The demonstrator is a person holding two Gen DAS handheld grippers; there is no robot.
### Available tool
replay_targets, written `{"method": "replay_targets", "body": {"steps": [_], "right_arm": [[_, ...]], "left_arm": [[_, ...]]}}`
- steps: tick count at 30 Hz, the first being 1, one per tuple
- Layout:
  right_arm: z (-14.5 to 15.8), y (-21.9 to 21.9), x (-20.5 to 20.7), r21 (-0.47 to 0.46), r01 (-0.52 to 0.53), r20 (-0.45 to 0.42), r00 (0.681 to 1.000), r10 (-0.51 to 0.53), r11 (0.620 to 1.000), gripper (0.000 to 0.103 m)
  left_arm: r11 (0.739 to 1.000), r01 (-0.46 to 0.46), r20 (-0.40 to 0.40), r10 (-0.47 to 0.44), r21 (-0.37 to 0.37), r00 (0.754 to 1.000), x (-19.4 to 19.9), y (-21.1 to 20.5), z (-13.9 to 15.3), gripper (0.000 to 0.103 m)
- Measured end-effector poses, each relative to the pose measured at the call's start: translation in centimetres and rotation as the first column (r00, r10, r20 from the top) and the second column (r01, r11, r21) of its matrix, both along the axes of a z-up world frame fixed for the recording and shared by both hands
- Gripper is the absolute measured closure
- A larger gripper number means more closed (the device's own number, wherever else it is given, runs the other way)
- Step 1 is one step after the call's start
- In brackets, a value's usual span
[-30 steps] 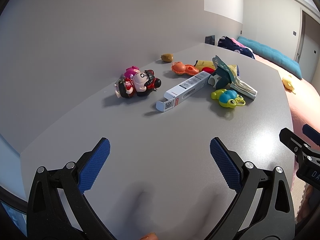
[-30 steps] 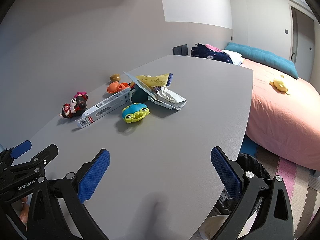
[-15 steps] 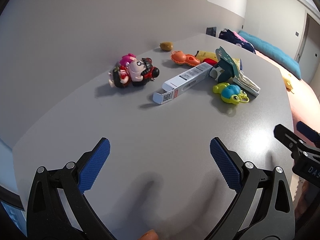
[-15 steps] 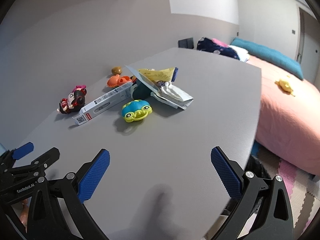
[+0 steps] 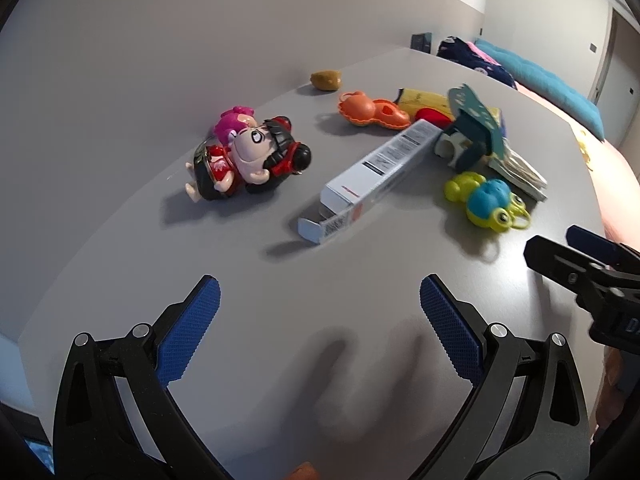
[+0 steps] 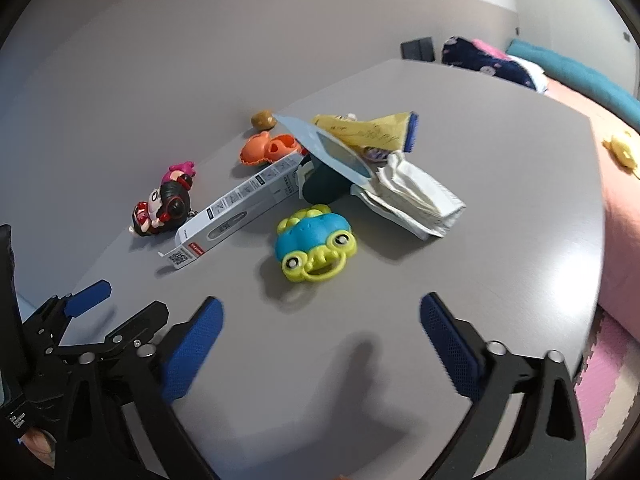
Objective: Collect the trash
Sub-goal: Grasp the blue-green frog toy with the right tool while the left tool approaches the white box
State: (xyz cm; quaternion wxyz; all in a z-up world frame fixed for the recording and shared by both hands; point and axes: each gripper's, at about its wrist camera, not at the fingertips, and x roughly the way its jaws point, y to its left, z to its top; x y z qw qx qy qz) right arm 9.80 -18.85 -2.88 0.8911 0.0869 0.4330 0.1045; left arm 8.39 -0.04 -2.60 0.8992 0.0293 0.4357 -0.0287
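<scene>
Grey table (image 6: 500,160) holds one carton (image 6: 240,204), four toys, wrappers; both grippers (image 5: 320,300) (image 6: 320,316) gape empty, the right's jaws just narrowing.

Print on the white carton (image 6: 240,208) too small for me to read; dark-teal item (image 6: 324,188) mostly hidden, possibly a toy.

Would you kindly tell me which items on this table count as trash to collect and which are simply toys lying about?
Trash:
white carton
crumpled white wrapper
yellow packet
blue card

Lying about:
doll figure
blue-green frog toy
orange toy
brown lump
</scene>
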Motion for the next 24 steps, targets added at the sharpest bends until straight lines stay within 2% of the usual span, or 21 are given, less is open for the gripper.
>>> {"method": "replay_targets", "body": {"steps": [5, 12, 15, 17, 18, 24], "right_arm": [[-1.3, 1.2, 2.5, -0.038, -0.029, -0.042, 0.999, 0.028, 0.999, 0.022], [-2.0, 1.9, 4.9, -0.109, -0.037, -0.049, 0.998, 0.032, 0.993, 0.026], [-2.2, 2.3, 5.7, -0.143, -0.059, -0.057, 0.997, 0.051, 0.988, 0.032], [-2.2, 2.5, 5.9, -0.166, -0.069, -0.055, 0.997, 0.061, 0.984, 0.043], [-2.1, 2.4, 6.0, -0.17, -0.073, -0.056, 0.996, 0.065, 0.983, 0.045], [-1.7, 0.5, 5.5, -0.089, -0.063, -0.061, 0.996, 0.058, 0.994, 0.046]], "left_arm": [[0.999, -0.019, -0.021, 0.018, -0.043, 1.0, 1.3, 0.6, -0.1, 0.006], [0.996, -0.011, -0.027, 0.008, -0.085, 1.0, 2.7, 0.3, -0.1, 0.006], [0.997, -0.01, -0.017, 0.009, -0.073, 1.0, 3.3, -0.4, 0.2, 0.006], [0.997, -0.008, -0.007, 0.008, -0.083, 1.0, 3.7, -0.7, 0.4, 0.006], [0.997, -0.013, -0.002, 0.013, -0.078, 1.0, 3.8, -0.8, 0.5, 0.006], [0.998, -0.002, 0.014, 0.003, -0.064, 1.0, 5.4, -1.9, 1.0, 0.006]]}}
